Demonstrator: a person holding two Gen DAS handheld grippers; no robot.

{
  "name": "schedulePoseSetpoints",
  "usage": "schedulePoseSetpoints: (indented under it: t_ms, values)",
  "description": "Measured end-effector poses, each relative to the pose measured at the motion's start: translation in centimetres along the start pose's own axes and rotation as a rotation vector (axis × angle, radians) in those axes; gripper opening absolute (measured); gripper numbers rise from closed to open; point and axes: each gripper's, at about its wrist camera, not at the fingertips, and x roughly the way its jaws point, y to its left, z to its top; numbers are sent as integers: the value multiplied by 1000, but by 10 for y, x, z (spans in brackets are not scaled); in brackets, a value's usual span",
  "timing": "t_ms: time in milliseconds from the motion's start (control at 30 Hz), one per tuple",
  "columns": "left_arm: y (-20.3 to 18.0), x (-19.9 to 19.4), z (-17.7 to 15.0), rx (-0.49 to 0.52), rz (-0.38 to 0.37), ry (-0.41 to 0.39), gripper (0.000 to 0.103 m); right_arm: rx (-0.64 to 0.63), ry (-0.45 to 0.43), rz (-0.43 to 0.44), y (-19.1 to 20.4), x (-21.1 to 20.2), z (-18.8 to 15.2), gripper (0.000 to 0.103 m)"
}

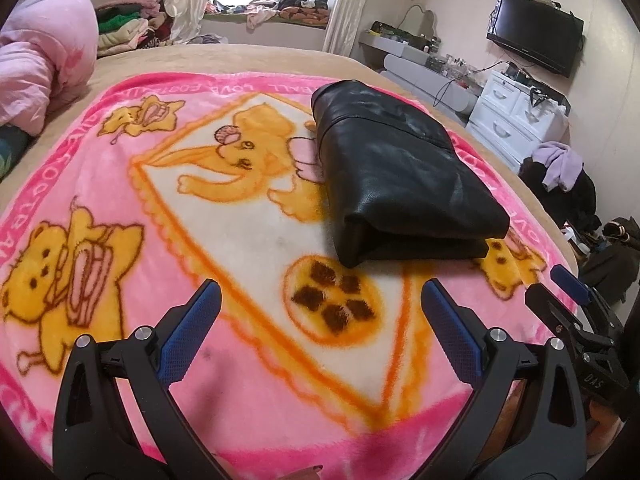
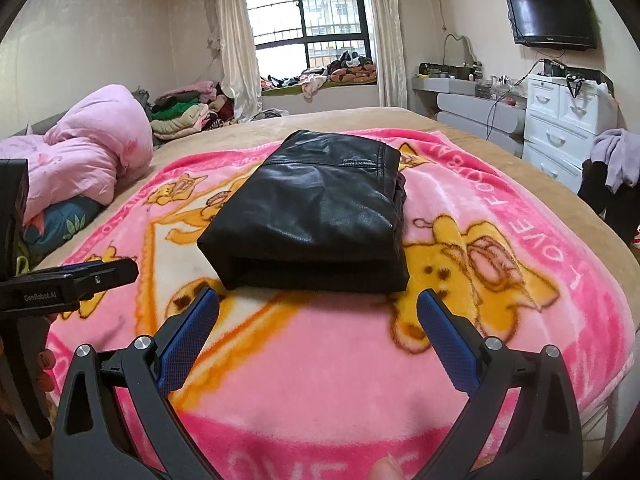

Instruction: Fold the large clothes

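A black leather garment (image 1: 400,172) lies folded into a thick rectangle on the pink cartoon blanket (image 1: 120,184); it also shows in the right wrist view (image 2: 316,216). My left gripper (image 1: 320,300) is open and empty, held above the blanket short of the garment's near left corner. My right gripper (image 2: 318,308) is open and empty, just in front of the garment's folded near edge. The right gripper also shows at the right edge of the left wrist view (image 1: 560,292), and the left gripper at the left edge of the right wrist view (image 2: 96,276).
The blanket (image 2: 520,280) covers a beige bed (image 2: 360,120). A pink duvet (image 2: 88,152) is bunched at the left. Piled clothes (image 2: 180,112) lie beyond it. A white drawer unit (image 2: 560,128), a grey desk (image 2: 472,108) and a wall TV (image 2: 550,12) stand on the right.
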Motion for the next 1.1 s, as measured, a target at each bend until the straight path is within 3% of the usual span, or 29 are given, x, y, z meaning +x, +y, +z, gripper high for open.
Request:
schedulePoseSetpoints:
  t_ms: [1100]
  values:
    - [-3,-2,0,14,19,4,94,-1,18,-29,-5,0,-1,99]
